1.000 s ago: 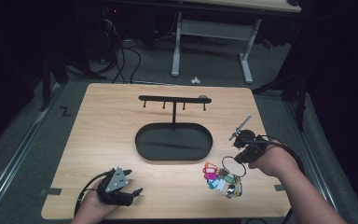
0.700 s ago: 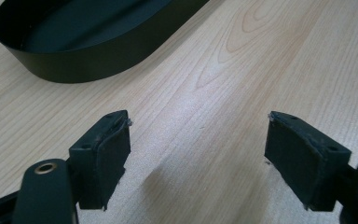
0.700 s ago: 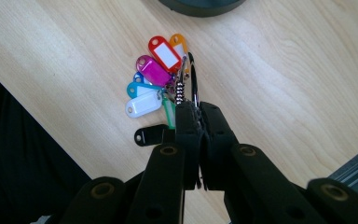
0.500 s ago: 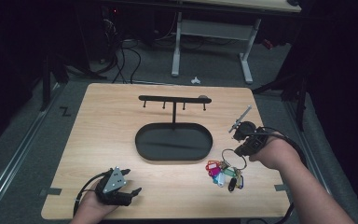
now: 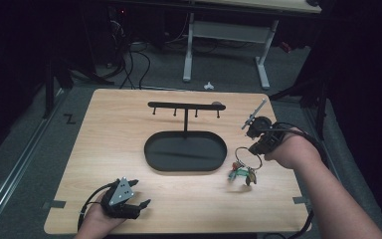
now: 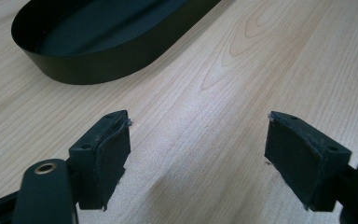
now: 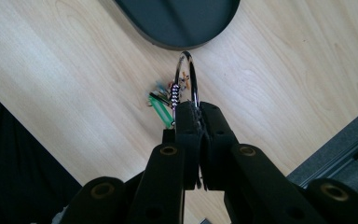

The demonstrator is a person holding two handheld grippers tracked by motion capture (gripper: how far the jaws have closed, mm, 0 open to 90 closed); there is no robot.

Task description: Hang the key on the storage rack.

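A bunch of keys with coloured tags (image 5: pixel 242 174) hangs from a large metal ring (image 5: pixel 248 156), lifted off the wooden table (image 5: pixel 109 134) to the right of the black oval tray (image 5: pixel 185 151). My right gripper (image 5: pixel 255 147) is shut on that ring (image 7: pixel 187 80); the tags (image 7: pixel 161 105) dangle below it in the right gripper view. From the tray rises a black hook rack (image 5: pixel 185 105) with several pegs. Near the front left edge, my left gripper (image 5: pixel 138 194) rests low over the wood, open and holding nothing (image 6: pixel 198 144), and the tray wall (image 6: pixel 98 70) lies ahead of it.
The table's right edge (image 5: pixel 283 144) runs close by my right hand, with grey floor beyond it. A white desk frame (image 5: pixel 224 45) and cables (image 5: pixel 129 59) stand behind the table. Bare wood (image 5: pixel 189 199) lies between the two grippers.
My right gripper has risen and moved back with the ring, lifting the key bunch off the table. The left gripper has stayed in place.
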